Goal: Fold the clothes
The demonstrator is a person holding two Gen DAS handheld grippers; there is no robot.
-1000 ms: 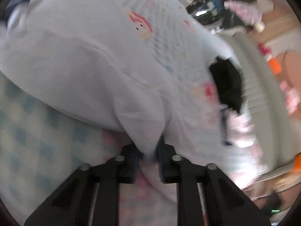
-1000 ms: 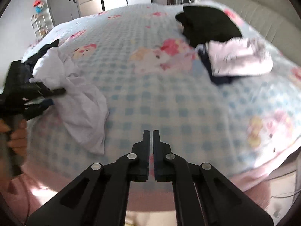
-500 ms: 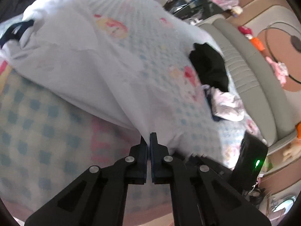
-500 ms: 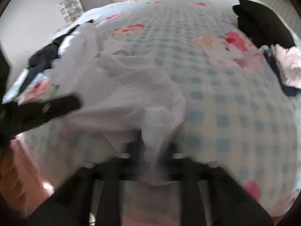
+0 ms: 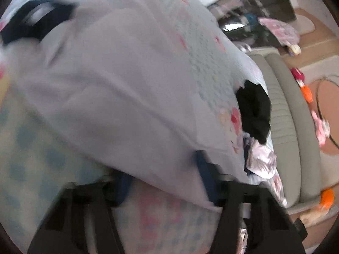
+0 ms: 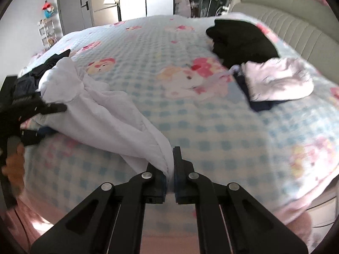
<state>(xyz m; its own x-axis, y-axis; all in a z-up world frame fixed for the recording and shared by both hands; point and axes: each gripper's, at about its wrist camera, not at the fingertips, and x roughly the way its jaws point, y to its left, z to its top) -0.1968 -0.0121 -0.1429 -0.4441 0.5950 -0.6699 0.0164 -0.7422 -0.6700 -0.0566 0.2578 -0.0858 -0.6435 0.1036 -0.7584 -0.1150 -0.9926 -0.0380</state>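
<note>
White cloth (image 6: 101,108) lay bunched across the near left part of the bed (image 6: 190,110), one end pinched in each gripper. At far left of the right wrist view the left gripper (image 6: 57,107) showed as a dark, blurred shape with a hand (image 6: 13,165) below it; its tips reached into the cloth's left edge. In its own view the frame was badly smeared — the fingers looked spread and the cloth (image 5: 118,97) draped over them, so the picture alone could not settle the jaws; they were closed, and the cloth appeared to be caught there. Behind the cloth sat a heap of dark clothes (image 6: 48,65).

Toward the middle, the right gripper (image 6: 171,165) had its jaws closed tight on a gathered corner of the cloth, which ran up and left from the tips.

Further right, near the grey headboard (image 6: 296,31), a black garment (image 6: 243,40) lay beside a folded pale pink one (image 6: 277,80) resting on something navy (image 6: 260,105). The checked bedspread carried cartoon figures — no writing or label could be read anywhere.
</note>
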